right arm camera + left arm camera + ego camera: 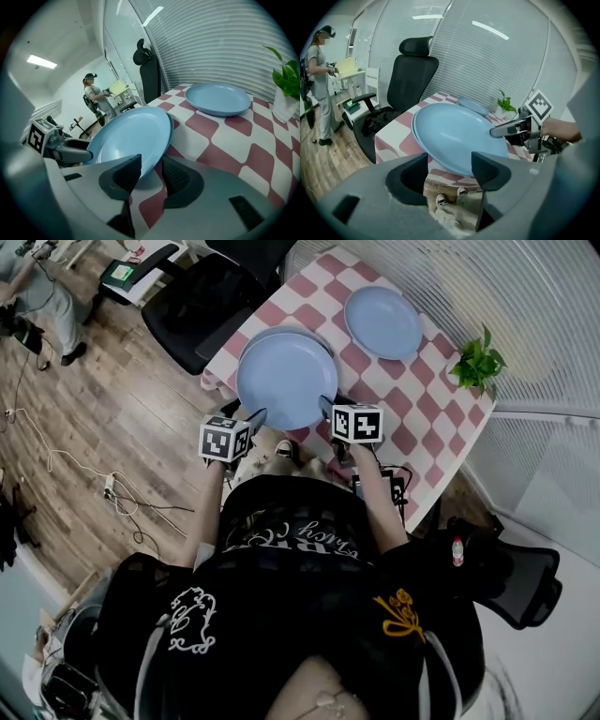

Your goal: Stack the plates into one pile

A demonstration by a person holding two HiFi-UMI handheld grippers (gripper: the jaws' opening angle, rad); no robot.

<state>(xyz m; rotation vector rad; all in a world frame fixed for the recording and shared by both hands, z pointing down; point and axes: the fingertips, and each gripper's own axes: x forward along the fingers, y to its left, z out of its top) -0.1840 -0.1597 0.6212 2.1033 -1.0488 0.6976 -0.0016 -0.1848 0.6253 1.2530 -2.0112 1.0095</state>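
Observation:
A large light-blue plate (286,381) lies at the near edge of the checkered table (422,427), and a second rim (414,129) shows just under it. A smaller blue plate (382,322) sits alone farther back. My left gripper (255,418) is at the big plate's near-left rim; in the left gripper view (450,168) its jaws stand wide apart, with the rim just ahead of them. At the near-right rim, my right gripper (327,409) has the plate's edge (157,140) reaching into the gap of its jaws (152,173), and cloth shows beside the right pad.
A potted plant (478,362) stands at the table's right edge. A black office chair (202,296) is at the table's far-left side, another (516,577) behind me on the right. Cables (94,484) trail on the wooden floor. A person (316,84) stands far off.

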